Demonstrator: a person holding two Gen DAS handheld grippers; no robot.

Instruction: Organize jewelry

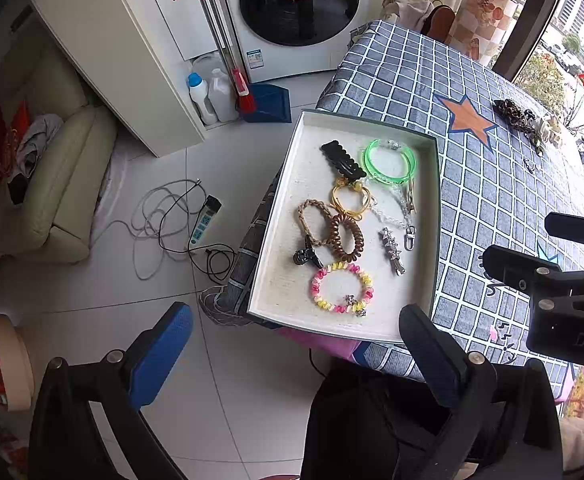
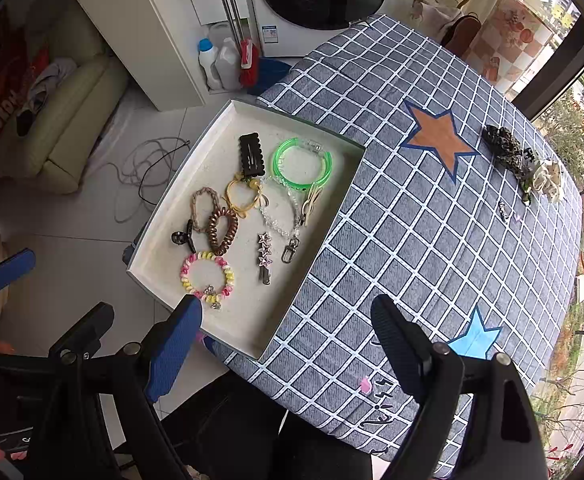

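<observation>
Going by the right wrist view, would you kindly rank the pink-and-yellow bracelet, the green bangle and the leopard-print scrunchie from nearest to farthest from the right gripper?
1. Pink-and-yellow bracelet: near end of the tray, just beyond the right gripper.
2. Green bangle: far end of the tray.
3. Leopard-print scrunchie: across the checked tablecloth, near the window side.

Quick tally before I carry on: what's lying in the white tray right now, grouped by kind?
In the tray:
Bracelets or hair ties, ring-shaped: 5 (green, yellow, braided tan, brown coil, pink-yellow)
Hair clips: 4 (black snap, black claw, star, beige)
Clear bead chain with clasp: 1
Total: 10
</observation>
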